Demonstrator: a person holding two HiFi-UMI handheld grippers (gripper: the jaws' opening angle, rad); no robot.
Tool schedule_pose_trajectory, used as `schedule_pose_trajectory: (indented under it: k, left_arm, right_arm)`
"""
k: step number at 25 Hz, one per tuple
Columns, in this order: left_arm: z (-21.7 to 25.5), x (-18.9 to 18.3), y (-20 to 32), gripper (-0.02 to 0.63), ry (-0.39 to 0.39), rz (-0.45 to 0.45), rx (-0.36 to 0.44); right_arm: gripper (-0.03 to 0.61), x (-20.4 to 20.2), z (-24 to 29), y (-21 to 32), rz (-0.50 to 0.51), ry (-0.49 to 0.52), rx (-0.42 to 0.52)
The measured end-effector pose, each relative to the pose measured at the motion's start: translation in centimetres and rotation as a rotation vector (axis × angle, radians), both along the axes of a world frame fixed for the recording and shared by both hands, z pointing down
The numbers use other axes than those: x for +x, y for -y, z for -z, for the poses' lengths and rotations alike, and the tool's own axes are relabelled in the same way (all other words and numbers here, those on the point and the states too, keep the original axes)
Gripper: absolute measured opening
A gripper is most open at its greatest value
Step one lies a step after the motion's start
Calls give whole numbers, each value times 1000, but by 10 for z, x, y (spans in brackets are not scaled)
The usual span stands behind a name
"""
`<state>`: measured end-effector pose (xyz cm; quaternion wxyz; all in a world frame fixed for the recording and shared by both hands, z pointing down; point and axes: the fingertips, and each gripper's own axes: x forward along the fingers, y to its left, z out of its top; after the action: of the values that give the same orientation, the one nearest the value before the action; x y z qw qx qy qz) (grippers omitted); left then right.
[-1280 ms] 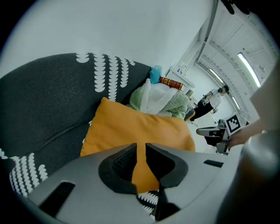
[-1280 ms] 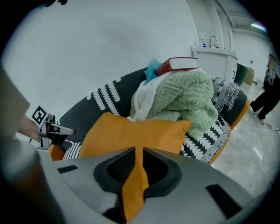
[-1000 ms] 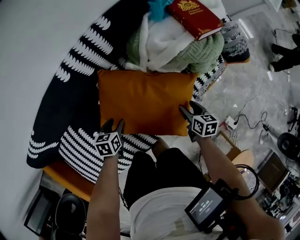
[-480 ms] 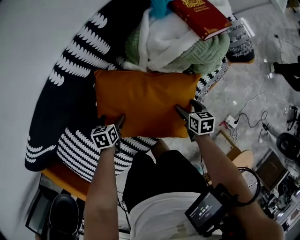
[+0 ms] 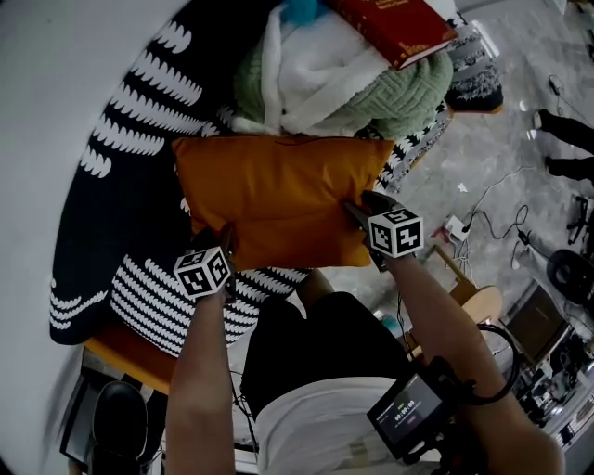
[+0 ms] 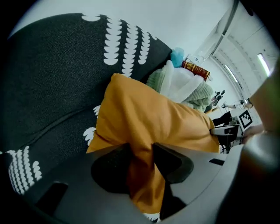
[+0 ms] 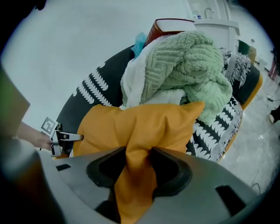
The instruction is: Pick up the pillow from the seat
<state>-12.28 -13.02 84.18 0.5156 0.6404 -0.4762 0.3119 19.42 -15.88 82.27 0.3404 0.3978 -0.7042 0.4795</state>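
Orange rectangular fabric pillow (image 5: 278, 199): plain soft cover, smooth across middle, creased and bunched where pinched. Rests on black round seat with white scallop print (image 5: 121, 186), centre of head view.

Left gripper (image 5: 225, 239) at pillow's 7 o'clock corner. Jaws just been closing, now clamped on fold of orange fabric.

Right gripper (image 5: 358, 210) at pillow's 4 o'clock edge. Jaws likewise just been closing, pinching bunched cover.

Heap of green knit and white fleece blankets (image 5: 371, 93) touches pillow at 12 o'clock. Red hardcover book (image 5: 399, 28) on top of heap.
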Motion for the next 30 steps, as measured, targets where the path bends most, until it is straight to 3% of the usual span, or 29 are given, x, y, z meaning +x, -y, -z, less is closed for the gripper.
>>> schedule_pose_trajectory:
  k: [4,9,18,30]
  left_arm:
    - [6,0,-2,90,17,24,18]
    - [19,1,-6,37,31,30,22]
    - [50,6,-24,23,25,29,41]
    - [96,13,-61,20,32,35,56]
  right_arm:
    - [168,0,1,-5,-16,27,1]
    - [112,1,9,-10,-13,31,9]
    - [60,11,25,-24,-62,48,9]
    - [41,20,56,-38,-29,68,26]
